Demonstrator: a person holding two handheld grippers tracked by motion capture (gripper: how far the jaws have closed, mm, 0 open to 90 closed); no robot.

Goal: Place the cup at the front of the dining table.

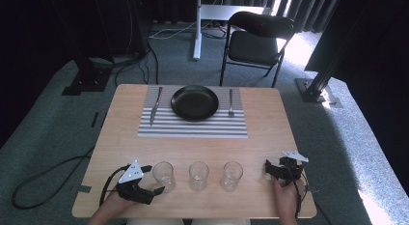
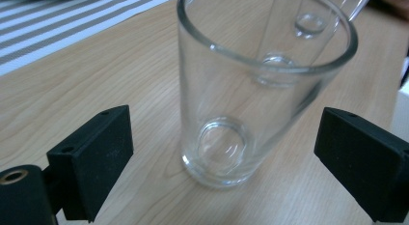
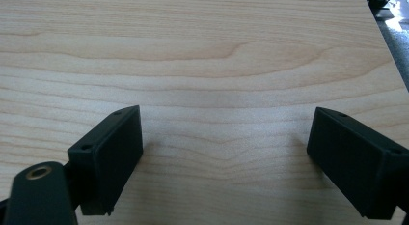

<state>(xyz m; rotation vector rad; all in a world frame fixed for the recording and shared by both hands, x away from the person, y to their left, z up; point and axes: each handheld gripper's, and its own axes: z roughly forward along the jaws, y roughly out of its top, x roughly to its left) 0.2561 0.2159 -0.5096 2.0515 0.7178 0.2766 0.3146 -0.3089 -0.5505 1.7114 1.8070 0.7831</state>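
Jaws of left gripper [image 2: 224,152] spread wide around leftmost glass [image 2: 251,94], not touching it; jaws of right gripper [image 3: 224,152] spread over bare desk [image 3: 202,56], right of the three-glass row. Beyond the row: striped placemat [image 1: 193,128], black plate [image 1: 195,103], knife [image 1: 155,106], fork [image 1: 231,103].

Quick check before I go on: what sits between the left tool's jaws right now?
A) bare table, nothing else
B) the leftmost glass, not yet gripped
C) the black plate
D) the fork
B. In the left gripper view the leftmost glass stands upright on the table between the open jaws of the left tool, with a gap to each jaw; the high view shows that tool beside the same glass.
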